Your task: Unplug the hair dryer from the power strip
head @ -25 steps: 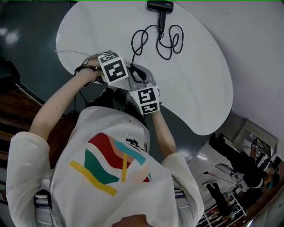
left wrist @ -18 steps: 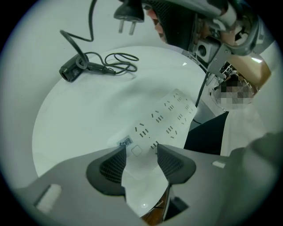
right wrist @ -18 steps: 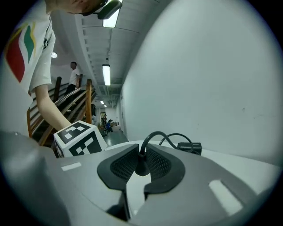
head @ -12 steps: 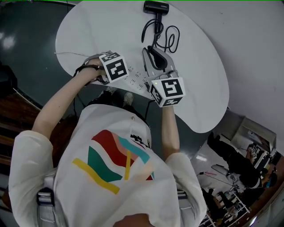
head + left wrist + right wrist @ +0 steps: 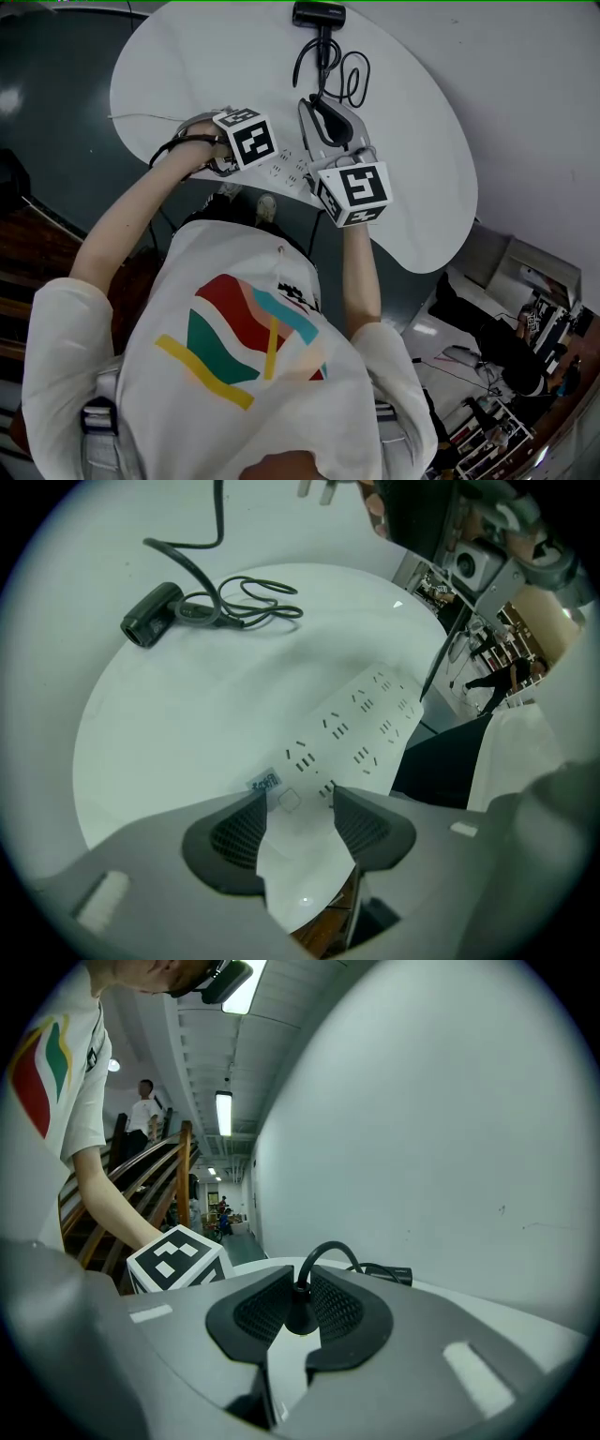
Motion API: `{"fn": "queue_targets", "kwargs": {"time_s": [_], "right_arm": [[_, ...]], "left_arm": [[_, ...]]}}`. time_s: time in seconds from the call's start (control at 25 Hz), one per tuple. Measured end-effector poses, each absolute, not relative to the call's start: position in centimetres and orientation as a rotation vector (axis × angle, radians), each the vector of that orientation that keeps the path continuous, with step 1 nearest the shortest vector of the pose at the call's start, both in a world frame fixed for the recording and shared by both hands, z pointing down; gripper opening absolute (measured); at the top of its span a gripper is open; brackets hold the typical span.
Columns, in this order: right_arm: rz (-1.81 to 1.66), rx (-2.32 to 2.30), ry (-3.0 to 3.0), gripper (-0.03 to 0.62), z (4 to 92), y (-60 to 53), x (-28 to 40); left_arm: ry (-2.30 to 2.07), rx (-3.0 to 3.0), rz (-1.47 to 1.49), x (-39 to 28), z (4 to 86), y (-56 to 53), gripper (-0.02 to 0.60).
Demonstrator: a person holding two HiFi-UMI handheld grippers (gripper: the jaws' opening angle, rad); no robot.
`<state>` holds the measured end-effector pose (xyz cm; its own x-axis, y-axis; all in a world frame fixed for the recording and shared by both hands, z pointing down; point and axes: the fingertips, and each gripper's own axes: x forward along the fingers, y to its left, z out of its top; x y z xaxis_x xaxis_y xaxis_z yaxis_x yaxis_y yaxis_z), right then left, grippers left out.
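A white power strip (image 5: 361, 728) lies at the near edge of the round white table (image 5: 187, 66). My left gripper (image 5: 298, 813) points straight down, shut on the strip's end, and its marker cube (image 5: 246, 139) hides the fingers in the head view. My right gripper (image 5: 298, 1309) is raised above the table, shut on the black plug (image 5: 300, 1314). In the left gripper view the plug's prongs (image 5: 317, 489) hang free in the air. The cord (image 5: 342, 75) runs back in loops to the black hair dryer (image 5: 319, 14) at the table's far edge.
A pale wall (image 5: 450, 1101) rises behind the table. A thin white lead (image 5: 150, 117) crosses the table's left part. Dark floor (image 5: 47, 94) surrounds the table, with wooden stairs (image 5: 159, 1176) on the left. People stand far back in the hall.
My right gripper has lifted off the power strip and swung toward the hair dryer with the plug in it, drawing the cord loops tighter. The left gripper has kept still on the strip.
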<state>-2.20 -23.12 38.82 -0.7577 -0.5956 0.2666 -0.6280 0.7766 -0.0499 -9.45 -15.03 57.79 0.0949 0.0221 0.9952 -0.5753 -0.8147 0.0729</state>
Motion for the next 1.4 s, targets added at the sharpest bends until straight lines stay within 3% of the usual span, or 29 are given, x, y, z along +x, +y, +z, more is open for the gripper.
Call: {"fn": "queue_targets", "kwargs": {"time_s": [0.76, 1.4], "right_arm": [[0.124, 1.035, -2.627, 0.069, 39.5, -23.9, -1.5], [-0.06, 0.86, -2.197, 0.058, 50.6, -22.4, 1.9]], "left_arm": [[-0.55, 1.947, 1.753, -9.4, 57.8, -15.1, 0.225], [-0.546, 1.932, 1.762, -9.4, 57.7, -15.0, 0.225]]}}
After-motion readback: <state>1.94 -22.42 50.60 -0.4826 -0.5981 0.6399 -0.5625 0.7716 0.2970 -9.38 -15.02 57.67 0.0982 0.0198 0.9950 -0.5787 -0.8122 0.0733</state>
